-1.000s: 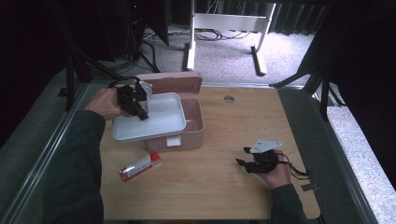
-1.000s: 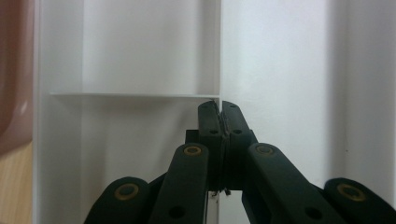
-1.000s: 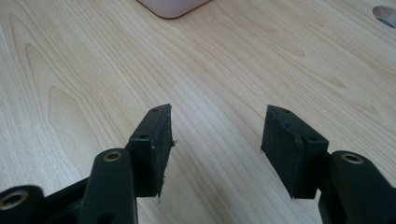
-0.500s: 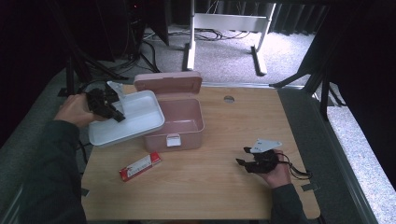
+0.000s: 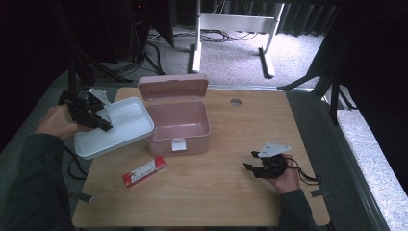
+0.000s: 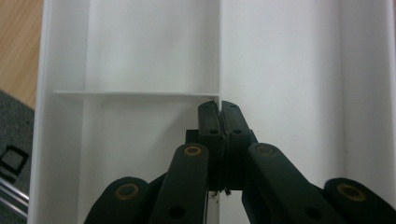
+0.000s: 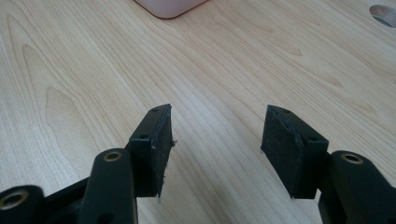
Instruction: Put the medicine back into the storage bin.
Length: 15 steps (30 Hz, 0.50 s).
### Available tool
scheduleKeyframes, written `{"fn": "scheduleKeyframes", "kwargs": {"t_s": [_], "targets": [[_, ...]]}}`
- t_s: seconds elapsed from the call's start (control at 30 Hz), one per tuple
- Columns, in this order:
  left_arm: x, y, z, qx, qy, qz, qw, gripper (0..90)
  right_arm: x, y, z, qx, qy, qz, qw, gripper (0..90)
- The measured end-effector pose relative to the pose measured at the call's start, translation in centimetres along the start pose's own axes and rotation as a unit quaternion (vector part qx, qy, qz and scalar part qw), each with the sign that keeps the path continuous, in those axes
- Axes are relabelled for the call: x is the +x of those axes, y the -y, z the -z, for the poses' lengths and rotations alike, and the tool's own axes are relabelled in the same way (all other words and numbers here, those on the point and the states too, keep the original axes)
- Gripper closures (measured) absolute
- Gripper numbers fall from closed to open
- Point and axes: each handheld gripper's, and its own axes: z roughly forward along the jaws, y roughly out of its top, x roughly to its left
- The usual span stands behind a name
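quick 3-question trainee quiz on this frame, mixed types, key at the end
1. True or false: the pink box is open.
2. What is the left gripper shut on? A) red packet B) white tray C) box lid
3. Where does the red packet lie relative to the box?

Key:
1. True.
2. B: its jaws pinch a divider of the white tray.
3. On the table, apart from the box, on the person's side of it.

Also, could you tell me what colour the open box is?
The box is pale pink, shown best in the high view.
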Motion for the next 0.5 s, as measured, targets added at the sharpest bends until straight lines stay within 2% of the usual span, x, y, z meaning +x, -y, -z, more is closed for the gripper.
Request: {"fn": "scheduleKeyframes", "kwargs": {"t_s": [0.13,0.2,0.3,0.37,0.5], "targets": [[0.5,1.0,-0.2,-0.004,-0.01,0.014,0.9998,89.5,0.0,0.0,0.0,0.001,-0.001,0.001,1.0,42.3],[0.9,1.5,-0.3,-0.01,-0.018,0.028,0.9994,89.5,0.0,0.0,0.0,0.001,-0.001,0.001,1.0,42.3],[1.6,2.4,-0.5,-0.011,-0.018,0.051,0.9985,89.5,0.0,0.0,0.0,0.001,0.001,0.001,1.0,42.2],[2.1,3.0,-0.7,-0.004,-0.021,0.073,0.9971,89.5,0.0,0.0,0.0,0.0,0.0,0.0,1.0,42.3],[2.8,3.9,-1.2,0.001,-0.044,0.108,0.9932,89.5,0.0,0.0,0.0,0.001,0.0,0.001,1.0,42.3]]}}
